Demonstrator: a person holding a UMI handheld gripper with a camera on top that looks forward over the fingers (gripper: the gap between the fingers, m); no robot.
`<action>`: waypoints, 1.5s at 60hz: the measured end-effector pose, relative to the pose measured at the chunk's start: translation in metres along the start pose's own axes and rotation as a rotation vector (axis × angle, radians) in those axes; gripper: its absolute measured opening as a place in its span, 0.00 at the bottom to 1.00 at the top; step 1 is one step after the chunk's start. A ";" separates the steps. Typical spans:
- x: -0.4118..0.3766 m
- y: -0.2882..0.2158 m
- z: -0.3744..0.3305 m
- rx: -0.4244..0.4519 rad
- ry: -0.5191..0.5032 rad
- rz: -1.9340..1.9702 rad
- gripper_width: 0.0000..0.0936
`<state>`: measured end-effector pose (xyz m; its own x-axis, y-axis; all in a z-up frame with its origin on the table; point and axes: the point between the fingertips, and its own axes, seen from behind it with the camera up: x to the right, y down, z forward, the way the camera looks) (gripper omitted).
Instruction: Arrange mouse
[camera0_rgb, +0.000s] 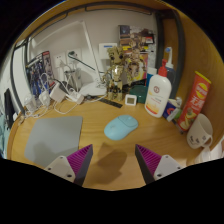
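Tongs (113, 160) stand apart, nothing between the fingers; we see both pink pads (72, 160) at either side with bare desk (110, 145) in the gap. We note the mouse (121, 126), light blue, lying on the wooden desk just ahead of the fingers, roughly on the line between them and clear of both. It touches neither pad.

Beside the mouse, toward the left finger, we record a grey mat (53, 137) lying flat on the desk; the mouse sits off the mat, near its edge but apart from it. Beyond the mouse stands a small white clock (130, 99) with an orange face. To the other side, a white bottle (158, 91) with a red cap stands upright, and past it a red and yellow can (198, 95), tilted in our view. A white mug (199, 129) sits near the right finger, next to the can.

At the back of the desk we log a cluttered row: cables (70, 88) in white, small figures and boxes, and posters against the wall. We cannot make out these items singly.
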<state>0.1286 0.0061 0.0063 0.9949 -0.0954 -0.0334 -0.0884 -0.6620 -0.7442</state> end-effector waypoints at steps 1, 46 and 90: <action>0.000 -0.003 0.005 -0.002 -0.003 0.000 0.91; -0.009 -0.055 0.097 -0.077 -0.123 -0.136 0.71; -0.040 -0.164 0.030 0.106 -0.005 -0.079 0.30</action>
<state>0.1045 0.1405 0.1100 0.9988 -0.0425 0.0254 -0.0042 -0.5848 -0.8112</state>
